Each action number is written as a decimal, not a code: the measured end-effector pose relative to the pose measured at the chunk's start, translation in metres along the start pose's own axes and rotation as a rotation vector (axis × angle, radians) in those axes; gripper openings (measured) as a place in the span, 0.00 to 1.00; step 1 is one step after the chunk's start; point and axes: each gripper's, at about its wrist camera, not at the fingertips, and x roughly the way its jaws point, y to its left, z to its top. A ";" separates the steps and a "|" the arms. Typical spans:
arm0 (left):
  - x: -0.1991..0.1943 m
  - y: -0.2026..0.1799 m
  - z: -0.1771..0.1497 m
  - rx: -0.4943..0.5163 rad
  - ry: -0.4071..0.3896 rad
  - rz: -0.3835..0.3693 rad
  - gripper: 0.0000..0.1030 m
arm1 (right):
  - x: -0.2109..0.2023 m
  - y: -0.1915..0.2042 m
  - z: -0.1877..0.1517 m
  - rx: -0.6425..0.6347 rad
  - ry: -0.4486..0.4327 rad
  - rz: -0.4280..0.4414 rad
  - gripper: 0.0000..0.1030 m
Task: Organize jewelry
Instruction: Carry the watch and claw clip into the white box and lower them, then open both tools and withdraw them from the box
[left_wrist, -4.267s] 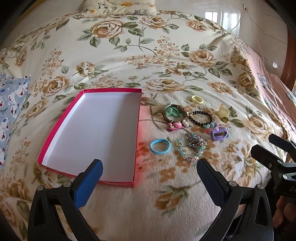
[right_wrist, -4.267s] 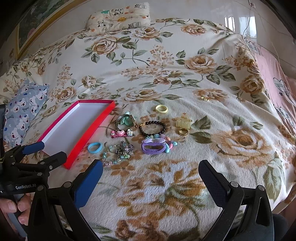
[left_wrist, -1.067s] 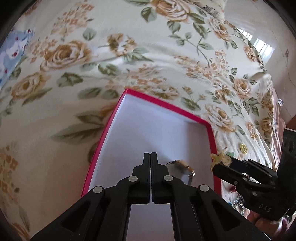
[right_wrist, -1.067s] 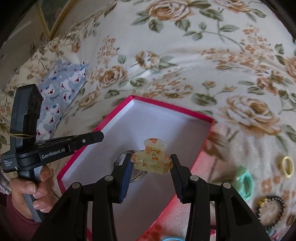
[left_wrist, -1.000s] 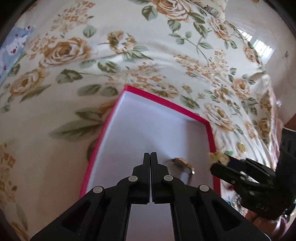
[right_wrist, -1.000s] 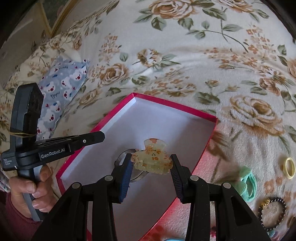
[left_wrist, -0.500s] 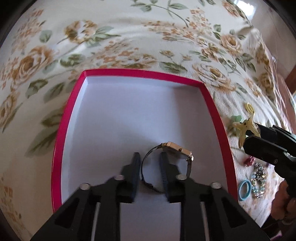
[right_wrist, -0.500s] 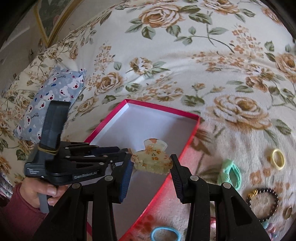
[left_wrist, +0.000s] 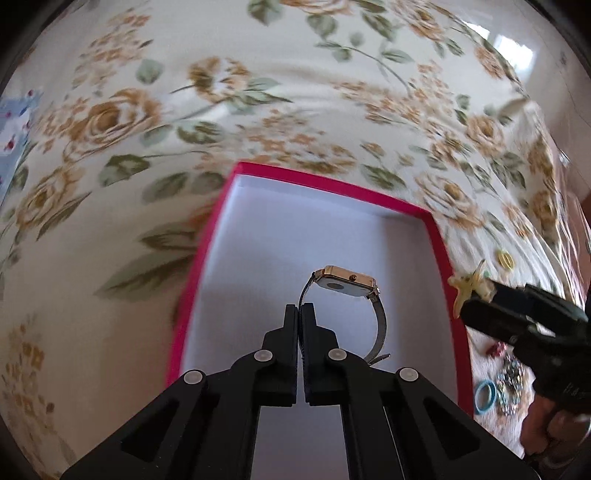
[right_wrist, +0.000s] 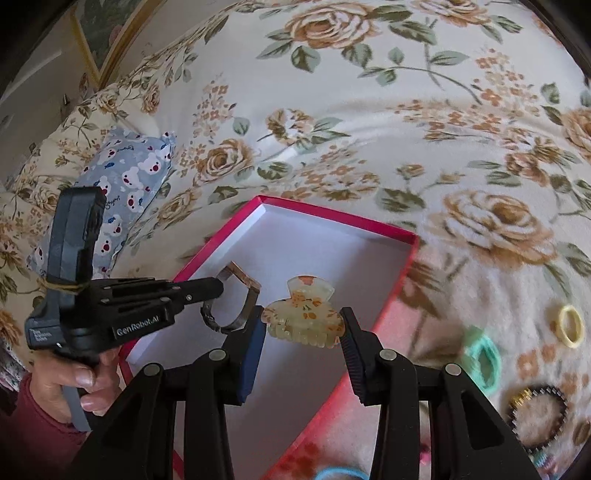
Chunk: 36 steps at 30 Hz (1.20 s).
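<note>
Two grips over the red box (right_wrist: 402, 236) — my left gripper (left_wrist: 300, 310) pinches the watch (left_wrist: 347, 282) strap, right gripper (right_wrist: 301, 325) clamps the hair claw (right_wrist: 303, 317); loose bracelets (right_wrist: 539, 413) lie right on the bed (right_wrist: 369, 110).

Daylight, bright and soft. Glare off the glossy pale wall (left_wrist: 511, 44), top right of left wrist view. Floral cream bedspread (left_wrist: 258, 92) motion-blurred there; sharper in right wrist view, smeared toward its right side. Soft shadows inside the pink-rimmed white box (right_wrist: 413, 240). Heavy fisheye bending, black vignette corners.

Bedroom, floral bedspread (right_wrist: 369, 122), pillow (right_wrist: 122, 173)
</note>
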 end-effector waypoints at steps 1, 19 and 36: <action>0.001 0.004 0.001 -0.017 0.006 0.002 0.00 | 0.005 0.003 0.002 -0.008 0.006 0.002 0.39; 0.037 0.006 0.024 -0.035 0.074 0.117 0.00 | 0.082 0.012 0.016 -0.121 0.138 -0.062 0.41; 0.018 -0.002 0.015 -0.025 0.046 0.141 0.32 | 0.025 0.000 0.011 -0.035 0.039 -0.010 0.62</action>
